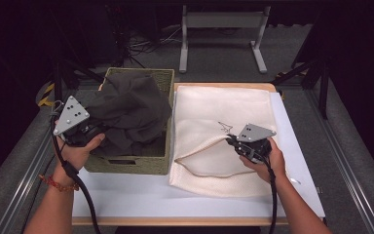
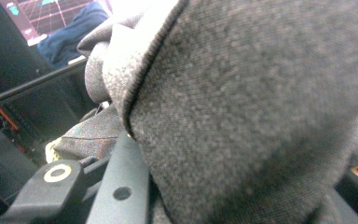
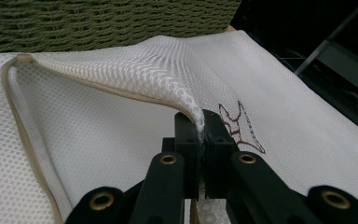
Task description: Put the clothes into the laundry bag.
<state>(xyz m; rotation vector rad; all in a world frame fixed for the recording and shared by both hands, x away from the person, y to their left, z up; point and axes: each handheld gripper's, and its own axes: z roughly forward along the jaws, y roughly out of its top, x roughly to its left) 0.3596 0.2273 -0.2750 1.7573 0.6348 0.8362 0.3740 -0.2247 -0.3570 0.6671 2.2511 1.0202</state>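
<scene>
Mesh bag (image 1: 224, 136), cream-white, is lying flat on the tabletop (image 1: 126, 200) just right of a woven green basket (image 1: 141, 163). Right tongs (image 1: 232, 142) are pinching the bag's upper layer at the opening, jaws closed tight on the mesh (image 3: 186, 100) and holding that edge lifted off the lower layer. A small brown line drawing, star-like (image 3: 240, 128), is showing on the bag beside the tongs; no readable lettering. Beige trim (image 3: 28, 121) is running round the opening. Dark grey garment (image 1: 126, 112) is sitting heaped in the basket, spilling above the rim. Left tongs (image 1: 93, 132) are gripping a fold of that garment (image 2: 242, 116) at the basket's left side, with cloth bunched between the jaws.
</scene>
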